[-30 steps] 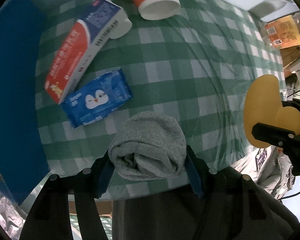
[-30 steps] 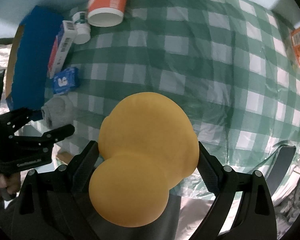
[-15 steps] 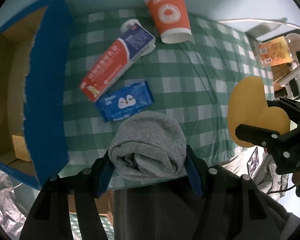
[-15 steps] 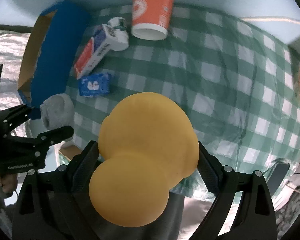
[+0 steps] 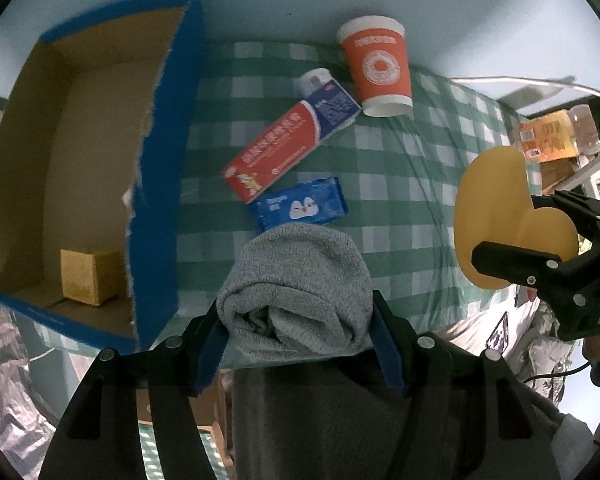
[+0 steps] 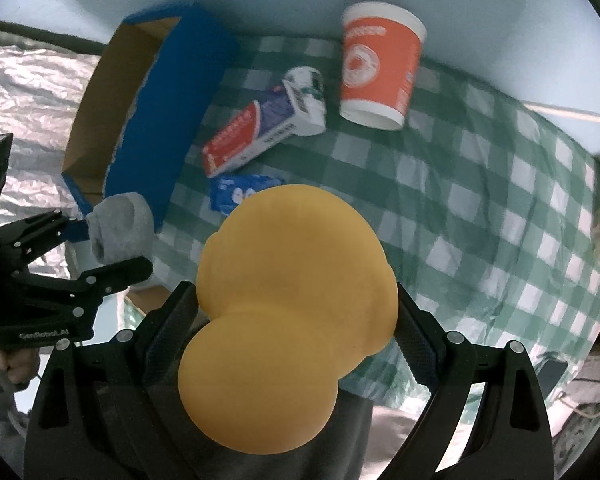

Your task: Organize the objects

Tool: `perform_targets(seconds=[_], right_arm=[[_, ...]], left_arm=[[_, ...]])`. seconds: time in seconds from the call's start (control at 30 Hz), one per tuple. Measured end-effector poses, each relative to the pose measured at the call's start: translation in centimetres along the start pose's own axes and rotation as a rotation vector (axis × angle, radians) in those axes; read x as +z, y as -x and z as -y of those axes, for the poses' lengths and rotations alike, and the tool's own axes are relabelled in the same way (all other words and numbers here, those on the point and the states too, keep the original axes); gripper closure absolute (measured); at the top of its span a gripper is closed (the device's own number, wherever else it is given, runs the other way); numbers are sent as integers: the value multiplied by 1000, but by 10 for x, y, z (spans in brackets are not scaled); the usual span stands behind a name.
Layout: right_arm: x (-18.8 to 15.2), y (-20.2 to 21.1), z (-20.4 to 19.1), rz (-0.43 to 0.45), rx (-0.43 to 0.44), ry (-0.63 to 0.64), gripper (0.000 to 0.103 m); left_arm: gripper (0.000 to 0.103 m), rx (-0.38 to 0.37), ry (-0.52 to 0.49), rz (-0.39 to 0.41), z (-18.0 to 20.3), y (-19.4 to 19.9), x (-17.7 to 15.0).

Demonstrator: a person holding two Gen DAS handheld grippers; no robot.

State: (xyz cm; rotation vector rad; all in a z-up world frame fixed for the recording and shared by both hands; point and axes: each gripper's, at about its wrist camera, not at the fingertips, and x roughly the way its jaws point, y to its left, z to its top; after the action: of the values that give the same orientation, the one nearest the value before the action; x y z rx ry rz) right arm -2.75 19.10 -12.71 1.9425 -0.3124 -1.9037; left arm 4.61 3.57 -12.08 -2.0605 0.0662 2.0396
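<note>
Holding both loads off the table, I judge sorting barely begun. My left gripper [image 5: 296, 324] is clamped on a rolled grey sock [image 5: 296, 284], my right gripper [image 6: 296, 312] on a yellow rubber toy [image 6: 292, 300]. The blue cardboard box [image 5: 160, 184] contains only a small brown carton [image 5: 88, 276]. Toothpaste box [image 5: 288, 144], penguin tissue pack [image 5: 302, 208], small white bottle [image 6: 306, 84] and orange paper cup [image 5: 378, 70] remain on the checked tablecloth [image 5: 400, 184].

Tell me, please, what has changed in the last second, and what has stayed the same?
Both hand-held grippers pulled back and rose from the table, so the blue cardboard box came fully into the left view. Nothing was grasped or released: the left hand-held gripper still grips the grey rolled towel, the right hand-held gripper still holds the yellow soft toy. The orange cup, toothpaste box and tissue pack did not move.
</note>
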Motion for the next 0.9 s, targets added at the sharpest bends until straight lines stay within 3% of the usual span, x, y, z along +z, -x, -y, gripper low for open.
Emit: perform_targets(seconds=[0.9], right_arm=[[52,-24,-117,-35,35,229,10]], left_arm=[[36,7,245,77,-90,42,-25]])
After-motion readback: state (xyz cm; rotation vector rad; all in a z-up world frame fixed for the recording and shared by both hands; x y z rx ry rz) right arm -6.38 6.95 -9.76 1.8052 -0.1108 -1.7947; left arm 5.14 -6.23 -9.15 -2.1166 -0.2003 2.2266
